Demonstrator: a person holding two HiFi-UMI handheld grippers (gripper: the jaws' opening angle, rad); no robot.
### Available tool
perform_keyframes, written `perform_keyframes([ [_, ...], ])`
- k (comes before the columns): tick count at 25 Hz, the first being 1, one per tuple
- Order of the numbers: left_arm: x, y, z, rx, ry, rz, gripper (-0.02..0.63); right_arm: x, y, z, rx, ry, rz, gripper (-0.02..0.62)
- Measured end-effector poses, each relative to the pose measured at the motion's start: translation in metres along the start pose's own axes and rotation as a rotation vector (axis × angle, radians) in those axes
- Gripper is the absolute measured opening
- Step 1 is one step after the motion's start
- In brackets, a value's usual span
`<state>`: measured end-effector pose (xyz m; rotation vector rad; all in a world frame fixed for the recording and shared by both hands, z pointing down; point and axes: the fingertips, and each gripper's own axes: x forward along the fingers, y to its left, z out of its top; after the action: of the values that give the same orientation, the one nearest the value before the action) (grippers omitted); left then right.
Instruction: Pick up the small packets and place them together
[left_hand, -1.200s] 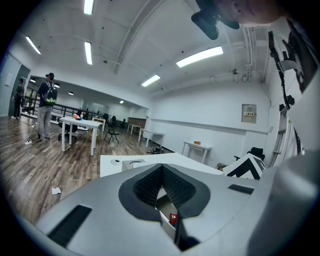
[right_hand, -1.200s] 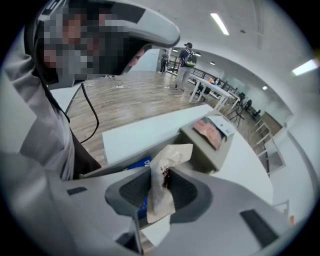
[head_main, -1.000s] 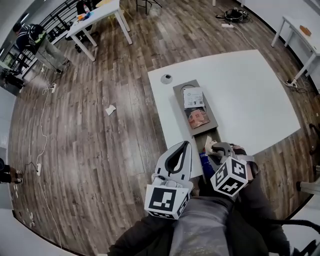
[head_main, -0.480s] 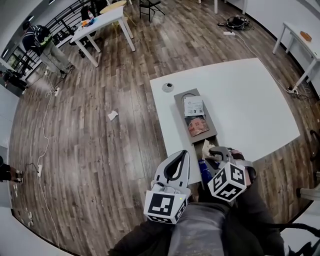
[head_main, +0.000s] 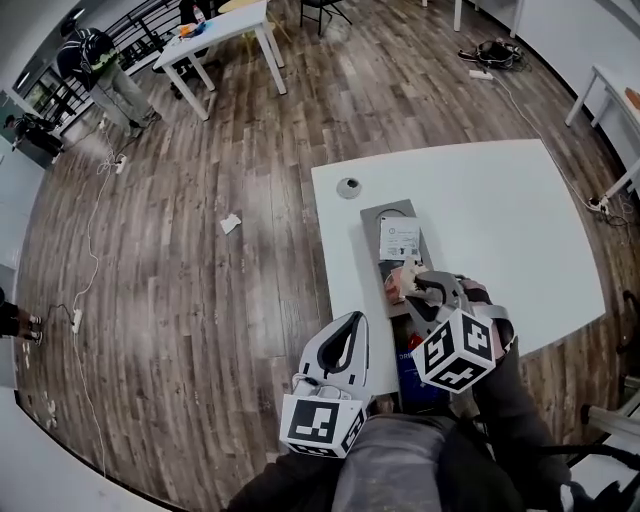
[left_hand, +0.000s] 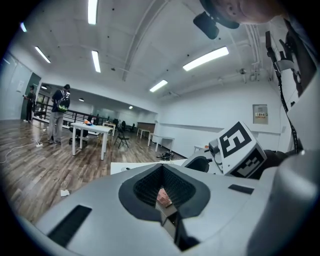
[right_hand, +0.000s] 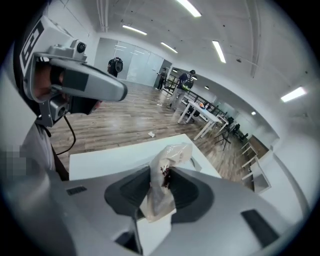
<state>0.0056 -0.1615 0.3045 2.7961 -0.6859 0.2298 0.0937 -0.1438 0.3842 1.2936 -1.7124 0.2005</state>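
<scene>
Right tool (head_main: 418, 288), clamped on clear packet (right_hand: 166, 161), now advanced toward 12 o'clock over grey tray (head_main: 372, 215); release pending; left tool (head_main: 354, 320) closed, empty

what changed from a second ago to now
The right gripper carried the clear packet forward and up, from the near edge of the table to over the near end of the tray. Its fingers stayed shut on the packet. The left gripper stayed shut and empty by the table edge, and the white packet on the tray did not move.
</scene>
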Motion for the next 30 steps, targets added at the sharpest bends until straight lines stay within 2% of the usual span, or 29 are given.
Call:
perform_keyframes([
  [5,0.014,0.023,-0.008,-0.025,0.037,0.070,0.003,0.024,-0.032,0.006,-0.015,-0.006,0.016,0.124],
  [14,0.025,0.047,-0.032,-0.060,0.103,0.150,0.003,0.073,-0.029,-0.008,-0.023,0.031,0.110,0.145],
  [23,0.027,0.050,-0.038,-0.069,0.110,0.162,0.003,0.084,-0.024,-0.011,0.037,-0.002,0.153,0.246],
  [30,0.019,0.046,-0.028,-0.056,0.073,0.144,0.003,0.068,-0.029,-0.007,0.046,-0.015,0.092,0.249],
])
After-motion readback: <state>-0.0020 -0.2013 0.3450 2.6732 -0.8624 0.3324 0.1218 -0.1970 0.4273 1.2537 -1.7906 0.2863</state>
